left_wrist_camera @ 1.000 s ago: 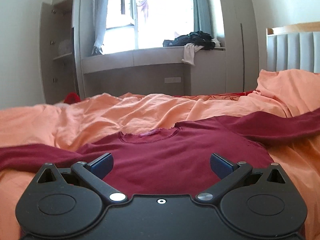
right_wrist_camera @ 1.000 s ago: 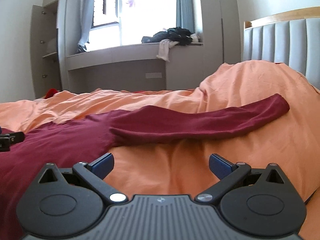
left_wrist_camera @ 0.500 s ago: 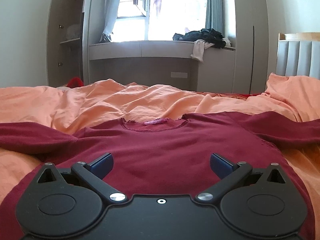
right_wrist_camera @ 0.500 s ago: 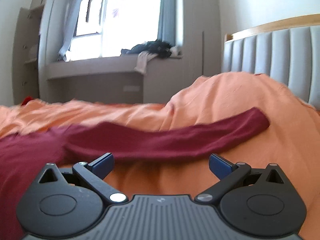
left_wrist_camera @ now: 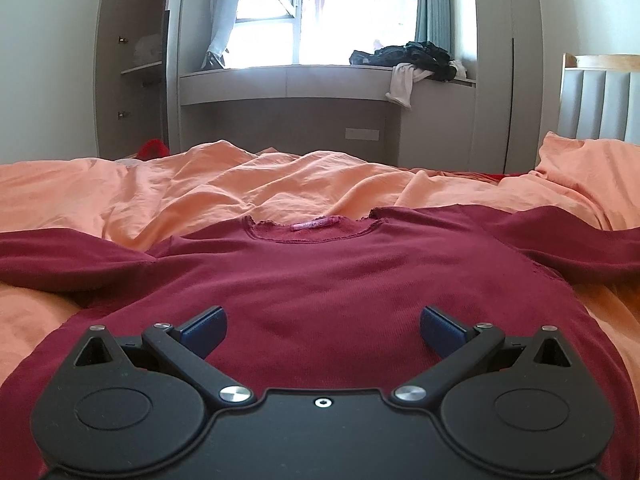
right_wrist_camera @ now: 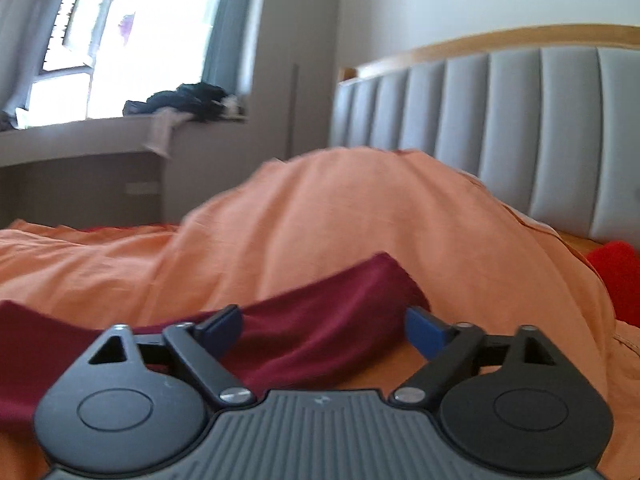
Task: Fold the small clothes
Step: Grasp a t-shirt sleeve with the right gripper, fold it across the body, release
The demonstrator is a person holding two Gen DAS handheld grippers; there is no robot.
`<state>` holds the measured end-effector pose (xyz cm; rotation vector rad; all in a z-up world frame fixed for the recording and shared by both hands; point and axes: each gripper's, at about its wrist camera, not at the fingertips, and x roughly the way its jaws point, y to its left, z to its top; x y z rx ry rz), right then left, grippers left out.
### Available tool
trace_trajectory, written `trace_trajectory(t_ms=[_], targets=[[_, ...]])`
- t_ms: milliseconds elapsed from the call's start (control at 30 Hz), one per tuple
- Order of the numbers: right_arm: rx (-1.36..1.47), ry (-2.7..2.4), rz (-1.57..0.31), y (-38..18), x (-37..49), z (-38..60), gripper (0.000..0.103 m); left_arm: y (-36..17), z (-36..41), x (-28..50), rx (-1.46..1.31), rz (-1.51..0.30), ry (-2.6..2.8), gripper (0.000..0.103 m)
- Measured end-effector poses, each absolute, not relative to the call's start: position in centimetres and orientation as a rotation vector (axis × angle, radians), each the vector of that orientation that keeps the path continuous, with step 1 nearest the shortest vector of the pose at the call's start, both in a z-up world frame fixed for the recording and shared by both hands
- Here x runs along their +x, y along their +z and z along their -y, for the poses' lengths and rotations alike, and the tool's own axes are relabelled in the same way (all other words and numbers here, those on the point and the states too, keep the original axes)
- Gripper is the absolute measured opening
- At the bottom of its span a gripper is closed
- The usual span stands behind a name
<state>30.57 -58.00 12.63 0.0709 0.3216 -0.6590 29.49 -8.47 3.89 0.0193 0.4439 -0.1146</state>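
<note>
A dark red long-sleeved shirt lies flat on the orange bedspread, its neckline with a pink label pointing away from me. Both sleeves are spread out sideways. My left gripper hangs open just over the shirt's chest, with nothing between its fingers. In the right wrist view the cuff end of the right sleeve lies between the fingers of my right gripper. Its jaws are closing, and the blue pads stand a little apart from the cloth.
A covered hump in the bedspread rises just behind the sleeve, with the grey padded headboard beyond it. A red item lies at the right. A window bench holds a pile of dark clothes, and an open cabinet stands at the left.
My right gripper has swung right along the sleeve to its cuff end, and its jaws have narrowed. My left gripper has sunk slightly over the shirt's chest.
</note>
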Motion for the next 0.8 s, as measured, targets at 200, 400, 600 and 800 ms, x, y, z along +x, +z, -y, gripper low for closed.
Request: trace_trajectory(t_ms=[200, 400, 600, 800], targets=[[0.052, -0.703, -0.297, 11.1, 31.5, 57.7, 0.008, 3.9, 8.4, 29.6, 0.011, -0.452, -0.118, 0.103], [0.029, -0.641, -0.204, 14.6, 30.9, 54.6, 0.003, 4.2, 8.2, 29.7, -0.012, -0.463, -0.111, 0.103], [-0.065, -0.461, -0.104, 20.3, 30.1, 48.6, 0.002, 5.1, 7.1, 28.9, -0.032, -0.440, -0.107, 0.103], [-0.181, -0.201, -0.052, 24.1, 29.1, 39.3, 0.002, 6.6, 3.8, 28.1, -0.125, -0.426, -0.072, 0.103]])
